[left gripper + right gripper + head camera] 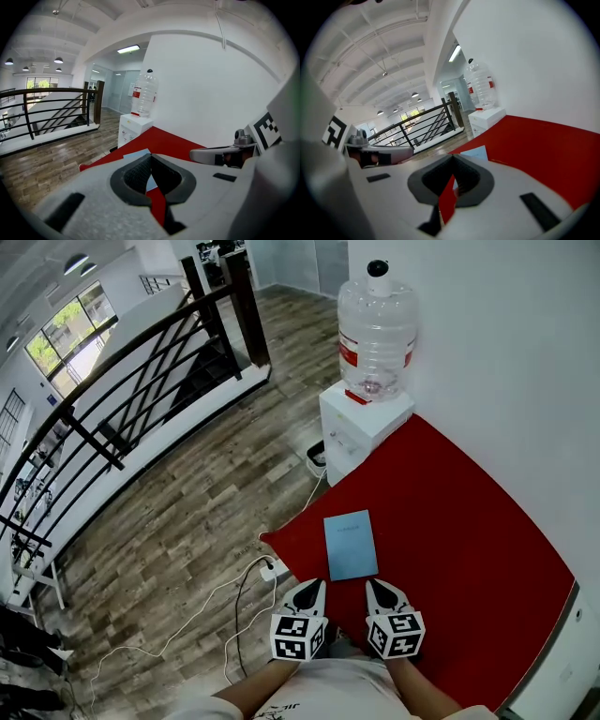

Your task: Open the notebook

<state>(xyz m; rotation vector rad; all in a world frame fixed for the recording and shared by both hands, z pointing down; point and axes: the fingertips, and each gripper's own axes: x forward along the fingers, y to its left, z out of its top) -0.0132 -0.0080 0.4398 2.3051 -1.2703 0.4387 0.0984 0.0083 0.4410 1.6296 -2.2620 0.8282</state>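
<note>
**Q:** Where is the notebook?

**A:** The pale blue notebook (350, 545) lies closed and flat on the red worktop (459, 521), near its front edge. My left claw (316, 587) and right claw (373, 586) hover just short of it, each pressed together and empty.

**Q:** What might go wrong?

**A:** With both claws pinched tight, I judge a tip could shove the thin notebook across the red surface instead of lifting its cover.

**Q:** Anything in the way?

**A:** Nothing. A water dispenser (361, 427) with 1 bottle (377, 329) stands well beyond, and cables (239, 601) trail on the floor.
</note>
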